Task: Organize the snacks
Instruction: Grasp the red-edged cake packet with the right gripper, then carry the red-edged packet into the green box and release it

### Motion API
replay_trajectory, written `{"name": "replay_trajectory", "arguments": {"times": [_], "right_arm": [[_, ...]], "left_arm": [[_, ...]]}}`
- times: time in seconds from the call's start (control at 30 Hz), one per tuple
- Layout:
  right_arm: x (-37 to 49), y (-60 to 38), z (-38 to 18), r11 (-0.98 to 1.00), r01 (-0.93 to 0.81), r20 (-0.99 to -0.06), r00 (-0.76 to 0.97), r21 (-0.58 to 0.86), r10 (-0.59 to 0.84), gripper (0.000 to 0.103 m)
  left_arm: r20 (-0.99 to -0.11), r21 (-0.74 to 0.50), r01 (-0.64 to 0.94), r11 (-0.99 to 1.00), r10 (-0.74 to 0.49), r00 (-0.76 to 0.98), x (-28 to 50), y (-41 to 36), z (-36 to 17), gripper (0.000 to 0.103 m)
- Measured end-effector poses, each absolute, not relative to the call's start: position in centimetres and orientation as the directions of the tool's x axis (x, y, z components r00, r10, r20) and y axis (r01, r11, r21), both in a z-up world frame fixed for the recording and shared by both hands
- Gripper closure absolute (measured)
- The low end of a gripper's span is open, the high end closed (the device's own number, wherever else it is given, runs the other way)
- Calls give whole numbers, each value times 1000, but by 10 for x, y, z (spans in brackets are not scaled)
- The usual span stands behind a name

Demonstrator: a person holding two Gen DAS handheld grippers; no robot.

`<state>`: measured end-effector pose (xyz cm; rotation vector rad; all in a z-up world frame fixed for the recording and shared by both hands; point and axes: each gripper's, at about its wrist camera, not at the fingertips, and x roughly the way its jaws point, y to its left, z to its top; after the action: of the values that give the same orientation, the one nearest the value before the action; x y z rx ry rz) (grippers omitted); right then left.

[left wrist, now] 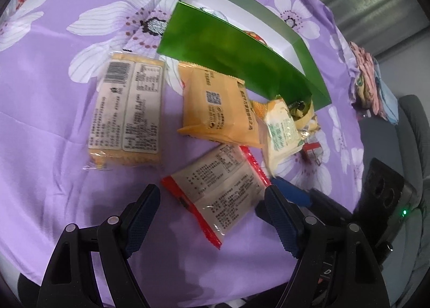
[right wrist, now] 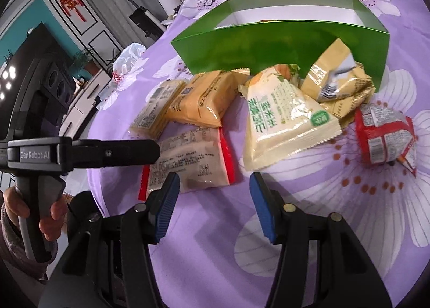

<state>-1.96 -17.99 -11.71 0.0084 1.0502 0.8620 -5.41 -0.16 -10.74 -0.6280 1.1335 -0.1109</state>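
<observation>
Reading the left wrist view first: snack packets lie loose on the purple floral tablecloth [left wrist: 53, 93], fanned out in front of the open green cardboard box [left wrist: 215, 47], presumably waiting to be loaded in. We have the left gripper [left wrist: 212, 200] spread wide, straddling the red-edged clear-film packet [left wrist: 217, 189], pads not pressing it.

Right wrist view: our right gripper [right wrist: 213, 195] is half open, holding nothing, just short of the pale yellow packet with green print [right wrist: 282, 125].

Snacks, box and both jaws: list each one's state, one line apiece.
Green box: open-topped, some packets inside.
Red-edged packet: sealed, flat on cloth.
Cracker packet: sealed, label up.
Left gripper: jaws open, empty.
Right gripper: jaws open, empty.
</observation>
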Motion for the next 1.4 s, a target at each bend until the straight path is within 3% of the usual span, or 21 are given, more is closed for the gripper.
{"name": "replay_trajectory", "arguments": {"times": [0.2,0.33,0.5,0.6,0.83,1.4], "right_arm": [[-19,-169,-122,662,-636,-744,199,397,638,52],[-19,-167,-123,652,-644,-745,188,399,641,69],[-18,-171,-124,656,-632,-738,190,413,648,79],[-21,-172,-123,651,-637,-737,187,413,650,86],[-32,-171,-120,656,-646,-737,209,389,643,93],[-41,-194,-74,658,-668,-673,310,349,672,93]], "left_arm": [[-801,-531,-220,818,-400,445,-54,-5,-111,25],[-806,-521,-227,823,-387,449,-53,-4,-112,32],[-813,-508,-238,828,-370,450,-54,3,-117,64],[-819,-491,-229,841,-356,450,-56,3,-116,70],[-821,-473,-198,859,-347,454,-59,-4,-109,74],[-769,-426,-48,903,-334,545,-48,-32,-56,74]]}}
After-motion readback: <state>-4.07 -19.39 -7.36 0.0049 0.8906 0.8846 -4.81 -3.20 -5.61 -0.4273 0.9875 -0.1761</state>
